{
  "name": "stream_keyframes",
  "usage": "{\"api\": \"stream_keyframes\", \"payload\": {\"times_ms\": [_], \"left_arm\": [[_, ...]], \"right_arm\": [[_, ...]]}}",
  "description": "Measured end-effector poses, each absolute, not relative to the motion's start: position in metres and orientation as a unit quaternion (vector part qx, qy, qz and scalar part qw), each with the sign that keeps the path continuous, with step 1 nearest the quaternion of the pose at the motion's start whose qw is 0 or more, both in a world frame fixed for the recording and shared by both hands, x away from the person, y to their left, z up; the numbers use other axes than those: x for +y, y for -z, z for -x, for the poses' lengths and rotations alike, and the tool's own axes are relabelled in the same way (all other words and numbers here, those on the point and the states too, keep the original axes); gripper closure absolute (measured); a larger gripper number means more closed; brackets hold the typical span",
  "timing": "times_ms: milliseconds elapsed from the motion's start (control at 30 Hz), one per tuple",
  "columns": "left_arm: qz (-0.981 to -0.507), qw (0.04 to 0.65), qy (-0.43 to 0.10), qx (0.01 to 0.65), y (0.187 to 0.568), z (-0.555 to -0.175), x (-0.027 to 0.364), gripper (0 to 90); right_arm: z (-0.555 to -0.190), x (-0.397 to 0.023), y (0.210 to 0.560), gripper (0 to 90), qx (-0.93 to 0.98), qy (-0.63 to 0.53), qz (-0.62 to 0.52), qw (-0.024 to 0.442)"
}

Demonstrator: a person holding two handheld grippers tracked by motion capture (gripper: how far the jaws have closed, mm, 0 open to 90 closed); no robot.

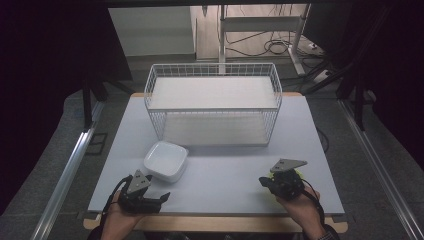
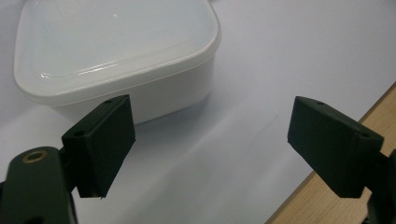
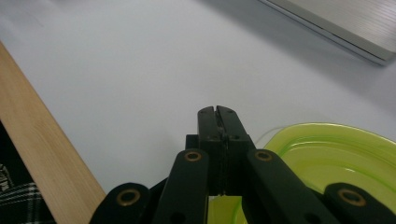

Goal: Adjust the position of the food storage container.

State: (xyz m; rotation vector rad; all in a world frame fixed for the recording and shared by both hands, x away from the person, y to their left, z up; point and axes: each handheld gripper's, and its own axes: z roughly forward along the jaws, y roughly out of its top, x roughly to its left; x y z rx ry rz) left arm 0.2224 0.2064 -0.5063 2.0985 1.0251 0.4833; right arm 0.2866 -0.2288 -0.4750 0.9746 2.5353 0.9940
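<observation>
A translucent yellow-green dish lies near the table's front edge.

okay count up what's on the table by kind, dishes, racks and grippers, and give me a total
White square dishes: 1, the white dish
Yellow-green dishes: 1, the yellow-green dish under the right gripper
White wire racks: 1, the wire rack
Grippers: 2, the right one and the left gripper
Total: 5

A bowl sits on the table, before the wire rack, left of a plate.
</observation>
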Motion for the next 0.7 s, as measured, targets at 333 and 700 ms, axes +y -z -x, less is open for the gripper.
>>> {"api": "stream_keyframes", "payload": {"times_ms": [333,700], "left_arm": [[-0.815,0.374,-0.182,0.405,0.507,-0.223,0.208,14.8],[-0.817,0.367,-0.181,0.406,0.508,-0.224,0.208,14.9]], "right_arm": [[-0.294,-0.260,0.472,89.4,0.856,-0.330,-0.373,0.139],[-0.298,-0.281,0.471,89.5,0.842,-0.328,-0.405,0.141]]}}
